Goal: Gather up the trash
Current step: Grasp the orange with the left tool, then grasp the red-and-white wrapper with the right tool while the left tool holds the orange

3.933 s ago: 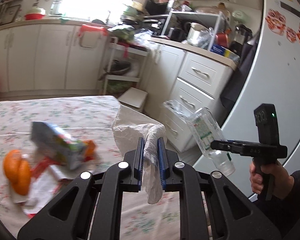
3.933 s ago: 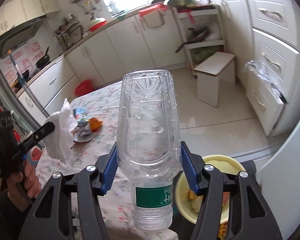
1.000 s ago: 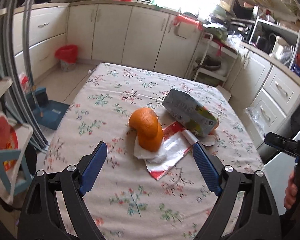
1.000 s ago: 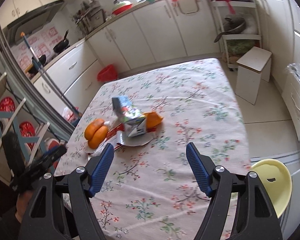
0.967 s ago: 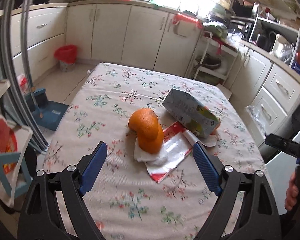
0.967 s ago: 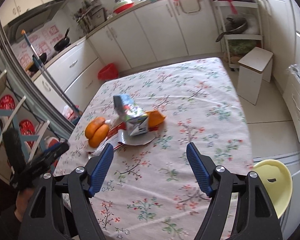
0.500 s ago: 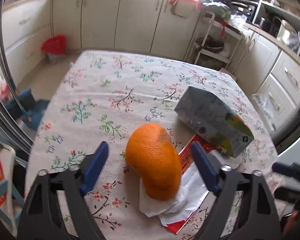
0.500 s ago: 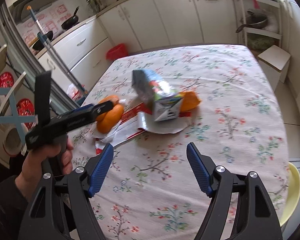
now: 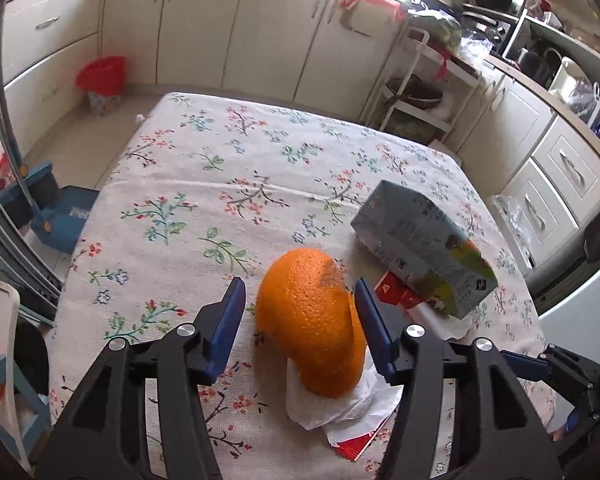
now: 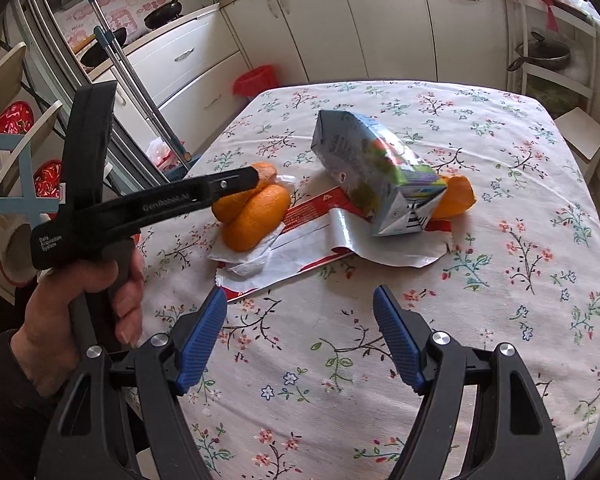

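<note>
Left gripper [image 9: 300,312] fingers closing around the peel [image 9: 310,320], small gaps both sides, pads not pressing yet. Peel sits on a tissue [image 9: 340,408] over a red-white wrapper [image 10: 300,236] on the tabletop [image 9: 220,184]. Carton [image 9: 424,244] at 2 o'clock from the peel. Right gripper [image 10: 300,336] fingers spread, nothing between, wrapper at 12 o'clock.

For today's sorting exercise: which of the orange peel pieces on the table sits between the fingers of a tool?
The big domed orange peel on the white tissue, framed by the closing left tool. The other peel lies behind the carton, far from either tool.
</note>
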